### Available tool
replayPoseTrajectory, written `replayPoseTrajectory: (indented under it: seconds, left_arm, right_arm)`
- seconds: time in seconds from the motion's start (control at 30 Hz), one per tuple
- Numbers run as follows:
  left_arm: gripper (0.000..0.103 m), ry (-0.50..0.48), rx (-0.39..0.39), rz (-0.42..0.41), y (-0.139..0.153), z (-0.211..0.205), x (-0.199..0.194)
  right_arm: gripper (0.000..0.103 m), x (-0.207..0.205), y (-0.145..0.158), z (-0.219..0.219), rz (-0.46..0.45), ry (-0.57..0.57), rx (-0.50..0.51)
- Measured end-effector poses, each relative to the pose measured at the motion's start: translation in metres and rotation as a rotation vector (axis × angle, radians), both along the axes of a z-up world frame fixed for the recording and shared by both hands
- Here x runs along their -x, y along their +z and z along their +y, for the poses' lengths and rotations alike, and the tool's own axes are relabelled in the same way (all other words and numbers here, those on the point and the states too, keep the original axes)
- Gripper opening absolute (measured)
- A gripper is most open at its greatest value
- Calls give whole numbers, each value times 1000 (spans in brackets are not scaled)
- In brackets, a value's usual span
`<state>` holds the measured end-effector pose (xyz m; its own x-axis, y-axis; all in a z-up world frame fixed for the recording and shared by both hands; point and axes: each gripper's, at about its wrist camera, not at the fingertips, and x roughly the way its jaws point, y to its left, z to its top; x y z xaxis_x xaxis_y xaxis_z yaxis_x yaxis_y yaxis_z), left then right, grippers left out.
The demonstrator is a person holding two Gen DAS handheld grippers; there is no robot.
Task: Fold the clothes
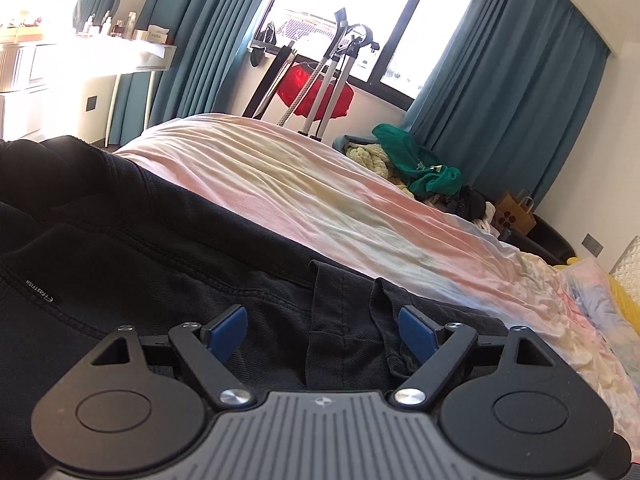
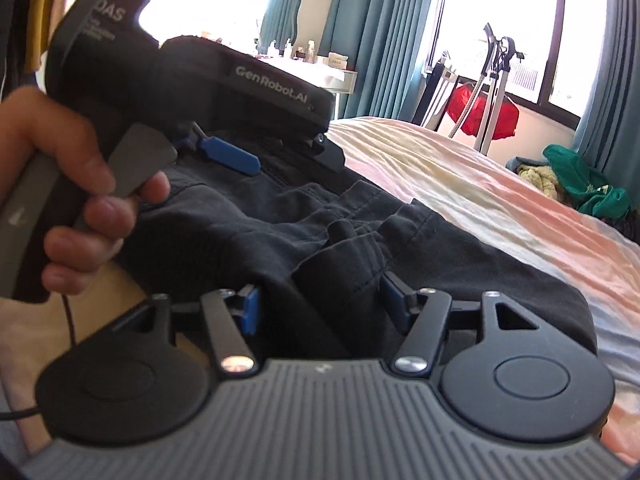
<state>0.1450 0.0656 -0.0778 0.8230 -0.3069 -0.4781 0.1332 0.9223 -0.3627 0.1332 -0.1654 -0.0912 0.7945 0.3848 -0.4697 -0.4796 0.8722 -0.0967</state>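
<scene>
Both sets of fingers gape, gripping nothing: left gripper (image 1: 322, 330) and right gripper (image 2: 320, 304) low over black trousers (image 1: 168, 248) bunched along the bed's (image 1: 304, 184) near edge. Risk: pinching only one layer of the rumpled hem, so the fold drags crooked.

The black garment (image 1: 168, 240) is matt woven cloth with stitched seams. The bedsheet (image 1: 320, 184) is soft, wrinkled fabric
</scene>
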Motion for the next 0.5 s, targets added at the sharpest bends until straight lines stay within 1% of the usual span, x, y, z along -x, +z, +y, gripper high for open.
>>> replayPoseTrajectory:
  seconds: [0.07,0.13,0.2,0.23,0.33,0.43,0.5]
  left_arm:
    - [85,-26,-4,-9,1,-5,1]
    - [85,-57,-22,-21,1,-13,2]
    - [85,-88,-39,-33,1,-21,4]
    - [85,-101,-60,-37,-1,-26,4]
    - [85,-141,-126,-46,-5,-40,7]
    - [85,-181,-192,-56,-9,-54,9]
    - [85,-181,-254,-33,-16,-62,7]
  right_arm:
    - [63,10,13,-16,24,-35,-74]
    - [63,16,25,-38,27,-103,-164]
    - [63,17,31,-61,20,-219,-227]
    - [63,14,31,-72,16,-281,-237]
    - [64,-1,26,-100,16,-449,-239]
    - [64,-23,8,-120,98,-520,-291]
    - [64,-32,-8,-126,154,-534,-318]
